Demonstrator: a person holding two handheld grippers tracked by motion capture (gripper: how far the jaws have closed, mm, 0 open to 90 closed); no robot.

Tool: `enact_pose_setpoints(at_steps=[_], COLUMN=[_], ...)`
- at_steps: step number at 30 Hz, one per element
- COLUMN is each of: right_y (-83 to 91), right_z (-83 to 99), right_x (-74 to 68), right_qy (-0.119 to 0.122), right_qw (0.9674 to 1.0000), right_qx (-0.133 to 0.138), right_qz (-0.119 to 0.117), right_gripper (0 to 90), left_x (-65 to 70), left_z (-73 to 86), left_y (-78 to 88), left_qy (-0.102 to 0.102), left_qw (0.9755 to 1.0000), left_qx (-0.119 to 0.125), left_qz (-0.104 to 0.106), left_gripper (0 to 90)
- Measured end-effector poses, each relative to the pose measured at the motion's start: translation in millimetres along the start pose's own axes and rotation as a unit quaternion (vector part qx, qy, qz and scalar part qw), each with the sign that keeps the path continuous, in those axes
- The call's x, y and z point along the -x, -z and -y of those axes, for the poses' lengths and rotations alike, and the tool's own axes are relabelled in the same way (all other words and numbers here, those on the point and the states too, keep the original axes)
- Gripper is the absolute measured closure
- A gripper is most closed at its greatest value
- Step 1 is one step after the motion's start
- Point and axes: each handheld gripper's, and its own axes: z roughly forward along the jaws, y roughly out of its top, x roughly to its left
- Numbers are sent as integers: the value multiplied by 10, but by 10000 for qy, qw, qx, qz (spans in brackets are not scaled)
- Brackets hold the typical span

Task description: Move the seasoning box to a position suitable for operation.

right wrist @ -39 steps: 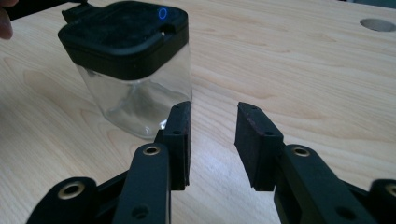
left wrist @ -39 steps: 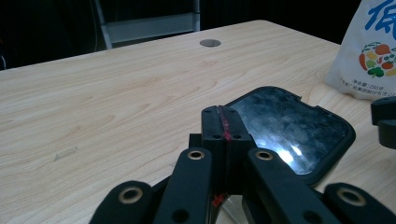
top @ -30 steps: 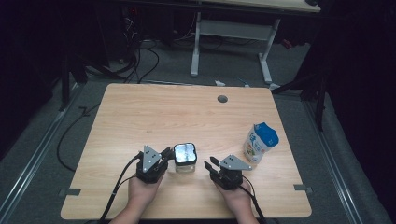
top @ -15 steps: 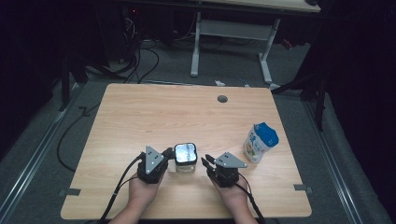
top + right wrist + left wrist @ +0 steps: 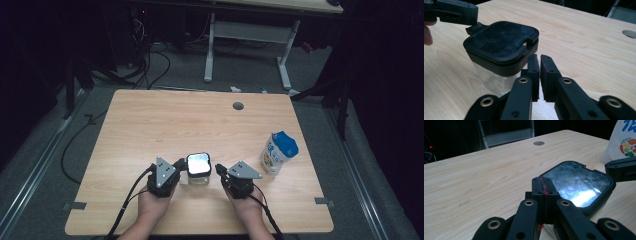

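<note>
Clear square container with black lid, standing upright on the wooden table close to the person's edge; taken here as the landmark. Lid seated flat on the container, glossy and reflecting light in the high view and the left gripper view, with a small tab at one corner and a notch in the rim on the side facing the right gripper. Left gripper, held in the person's left hand, sits just beside the container on its left; jaws drawn fully together, tips at the lid's near corner, a thin red line showing where the two pads meet in the left gripper view; whether the pads pinch any part of the lid cannot be told. Right gripper, held in the right hand, sits just beside the container on its right; jaws have just been closing and now stand nearly together, a narrow slit between the pads with nothing in it, tips close against the lid's rim beside the notch. White pouch with blue top, printed with coloured graphics, stands upright well to the right of the container. Round grommet hole lies in the table far beyond the container, toward the opposite edge.
</note>
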Motion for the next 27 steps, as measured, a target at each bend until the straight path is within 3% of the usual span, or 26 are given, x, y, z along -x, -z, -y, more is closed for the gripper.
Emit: enact_pose_setpoints(at_steps=[27], right_y=[-68], right_z=[-120], right_x=[-87], right_qy=[36], right_qw=[9998], right_qx=[177], right_qz=[-60], right_gripper=[896], left_x=[-28], left_z=[36], left_y=[18], left_qy=[88], left_qw=[9999], left_qx=[33], left_qz=[43], left_gripper=[900])
